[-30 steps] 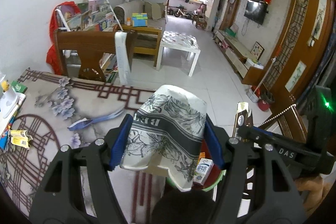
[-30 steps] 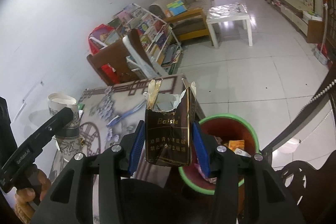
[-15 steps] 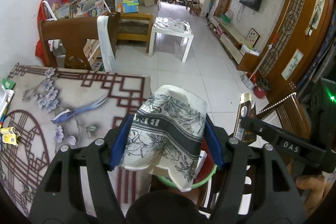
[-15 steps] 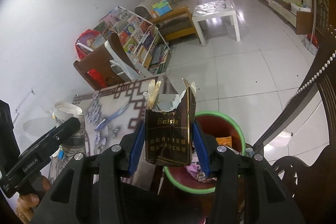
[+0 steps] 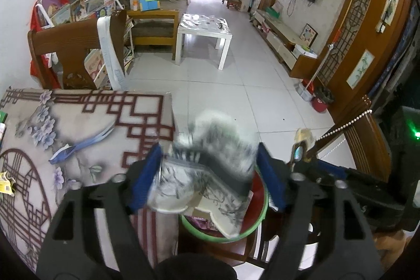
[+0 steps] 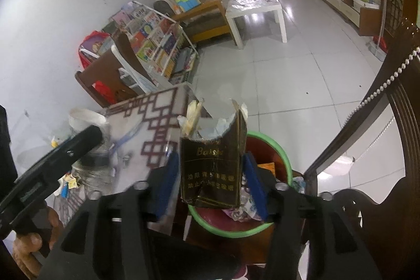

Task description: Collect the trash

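In the left wrist view my left gripper [image 5: 208, 175] has its jaws spread wide. The crushed grey-and-white paper cup [image 5: 210, 172] between them is blurred and tips down over the green-rimmed red bin [image 5: 252, 222]. In the right wrist view my right gripper [image 6: 210, 175] also stands spread. The torn dark cigarette pack [image 6: 212, 172] sits loose between the blue pads [image 6: 165, 180] with gaps on both sides, above the bin [image 6: 284, 156], which holds several scraps. The left gripper [image 6: 65, 151] and cup show blurred at the left.
The patterned tablecloth [image 5: 86, 138] carries a blue wrapper [image 5: 78, 143] and a yellow scrap [image 5: 5, 183] at the left edge. A dark wooden chair [image 6: 380, 162] stands right of the bin. A second chair [image 5: 76, 49] and a white low table [image 5: 204, 30] stand beyond.
Both grippers moved right over the bin, then spread their jaws. The cup has left the left pads and is dropping. The cigarette pack has come free of the right pads.
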The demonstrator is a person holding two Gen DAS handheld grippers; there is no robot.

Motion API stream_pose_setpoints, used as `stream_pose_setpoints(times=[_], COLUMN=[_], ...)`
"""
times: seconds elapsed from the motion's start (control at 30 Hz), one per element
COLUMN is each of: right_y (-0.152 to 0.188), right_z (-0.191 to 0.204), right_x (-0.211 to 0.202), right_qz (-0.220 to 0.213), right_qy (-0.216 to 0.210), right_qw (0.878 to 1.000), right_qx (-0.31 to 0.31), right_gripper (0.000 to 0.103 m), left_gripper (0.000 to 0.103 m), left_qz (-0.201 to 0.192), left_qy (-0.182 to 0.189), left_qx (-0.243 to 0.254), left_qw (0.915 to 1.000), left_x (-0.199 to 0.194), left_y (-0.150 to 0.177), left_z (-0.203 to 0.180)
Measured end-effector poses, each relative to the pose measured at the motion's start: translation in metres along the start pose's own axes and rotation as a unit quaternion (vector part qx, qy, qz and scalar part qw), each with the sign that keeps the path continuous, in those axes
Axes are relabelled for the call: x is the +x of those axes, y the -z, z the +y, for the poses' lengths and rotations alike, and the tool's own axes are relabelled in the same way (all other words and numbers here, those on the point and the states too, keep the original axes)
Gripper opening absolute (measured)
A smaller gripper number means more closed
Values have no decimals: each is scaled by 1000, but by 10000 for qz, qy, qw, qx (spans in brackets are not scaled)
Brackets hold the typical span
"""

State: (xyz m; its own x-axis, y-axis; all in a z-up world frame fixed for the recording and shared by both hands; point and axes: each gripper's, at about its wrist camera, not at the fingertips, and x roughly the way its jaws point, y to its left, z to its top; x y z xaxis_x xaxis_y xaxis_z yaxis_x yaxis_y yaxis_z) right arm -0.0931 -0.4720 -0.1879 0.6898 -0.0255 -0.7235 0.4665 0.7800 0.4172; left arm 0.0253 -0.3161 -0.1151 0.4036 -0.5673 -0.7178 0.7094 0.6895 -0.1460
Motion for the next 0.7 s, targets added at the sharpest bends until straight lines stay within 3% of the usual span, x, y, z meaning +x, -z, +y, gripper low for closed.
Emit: stream_pose_setpoints(times=[0.2, 0.33, 0.53, 0.6, 0.7], right_y=[-3, -10, -22, -20, -16], right_z=[3, 12, 39, 50, 58], right_x=[-2, -19, -57, -73, -90], right_qz=[-87, -512, -1461, -1933, -2540], right_qy=[83, 216, 495, 628, 655], right_qw=[9999, 9983, 9864, 9766, 9625], right_qx=[-21, -177, -567, -697, -686], right_gripper=[62, 68, 88, 95, 96], left_gripper=[97, 98, 98, 98, 98], left_qz=[-210, -681, -1435, -1726, -2050], left_qy=[23, -70, -314, -421, -563], left_qx=[7, 11, -73, -163, -335], left_qw=[9998, 9977, 9891, 9840, 9766], left_x=[-10, -38, -86, -105, -126], left_y=[0, -6, -22, -26, -27], left_z=[0, 3, 12, 17, 24])
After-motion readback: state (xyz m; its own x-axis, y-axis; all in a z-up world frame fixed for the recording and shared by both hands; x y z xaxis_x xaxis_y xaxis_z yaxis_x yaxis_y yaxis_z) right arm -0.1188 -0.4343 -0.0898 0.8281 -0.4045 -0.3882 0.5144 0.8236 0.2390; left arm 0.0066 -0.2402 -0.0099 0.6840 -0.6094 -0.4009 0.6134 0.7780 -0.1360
